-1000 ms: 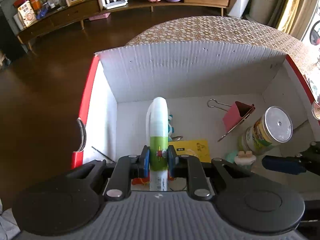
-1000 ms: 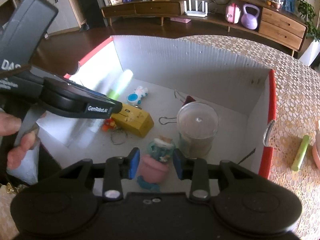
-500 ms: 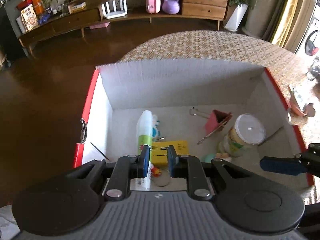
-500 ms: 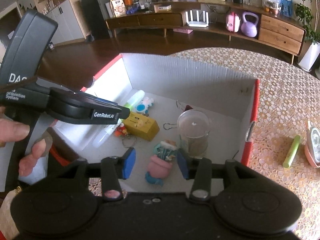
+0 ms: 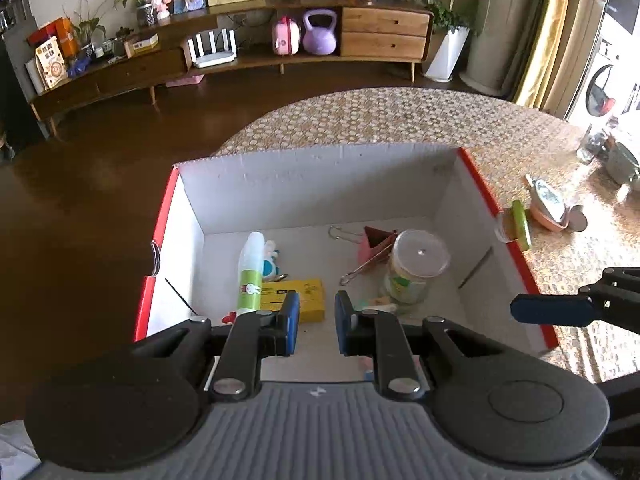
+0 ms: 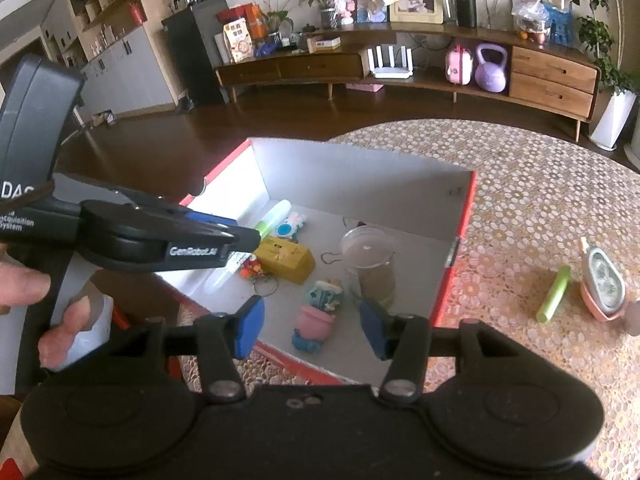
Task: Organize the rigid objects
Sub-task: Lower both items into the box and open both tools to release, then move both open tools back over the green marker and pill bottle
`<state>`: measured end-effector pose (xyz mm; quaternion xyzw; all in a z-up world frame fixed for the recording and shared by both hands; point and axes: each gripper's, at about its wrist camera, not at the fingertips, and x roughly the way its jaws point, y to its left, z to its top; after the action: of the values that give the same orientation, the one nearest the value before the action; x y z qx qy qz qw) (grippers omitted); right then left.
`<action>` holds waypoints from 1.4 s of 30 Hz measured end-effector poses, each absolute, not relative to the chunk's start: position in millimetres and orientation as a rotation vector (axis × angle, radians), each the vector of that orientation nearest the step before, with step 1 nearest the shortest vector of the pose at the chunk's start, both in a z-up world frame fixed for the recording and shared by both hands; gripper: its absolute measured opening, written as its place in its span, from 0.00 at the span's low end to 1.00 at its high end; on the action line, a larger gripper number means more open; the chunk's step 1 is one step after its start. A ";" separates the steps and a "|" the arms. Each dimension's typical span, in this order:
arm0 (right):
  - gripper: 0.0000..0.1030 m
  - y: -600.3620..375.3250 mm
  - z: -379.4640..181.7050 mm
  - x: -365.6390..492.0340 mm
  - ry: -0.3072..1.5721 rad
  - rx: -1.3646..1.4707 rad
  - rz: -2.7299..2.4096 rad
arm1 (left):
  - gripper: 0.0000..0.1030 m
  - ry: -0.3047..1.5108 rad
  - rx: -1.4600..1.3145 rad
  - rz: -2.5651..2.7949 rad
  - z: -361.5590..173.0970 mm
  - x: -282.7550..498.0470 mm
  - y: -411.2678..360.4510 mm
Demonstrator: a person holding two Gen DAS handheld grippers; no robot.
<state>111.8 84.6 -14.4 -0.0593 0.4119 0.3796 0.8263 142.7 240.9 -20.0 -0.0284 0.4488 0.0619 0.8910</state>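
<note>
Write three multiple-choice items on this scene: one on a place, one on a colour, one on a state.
1. Where does the green stick lie, relative to the box?
A. inside it
B. outside it, on the table
C. across its rim

2. What colour is the carton beside the bottle?
A. blue
B. black
C. yellow

3. How is the jar in the box?
A. upright, lid on
B. lying on its side
C. upright, lid off

Answers:
1. B: the stick rests on the patterned cloth to the right of the box's red wall.
2. C: the carton's faces are plainly yellow in both views.
3. A: the left wrist view looks down on the jar's round clear lid, with the body standing below it.
</note>
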 end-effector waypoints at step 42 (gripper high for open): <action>0.78 -157.5 -18.9 101.7 0.780 0.012 0.544 | 0.23 0.891 -0.037 -0.115 -43.8 158.7 38.5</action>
<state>101.7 -157.5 -18.9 0.0056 0.3755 0.2618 0.8890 158.7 38.5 -43.8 -0.0181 0.4305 -0.0558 0.9007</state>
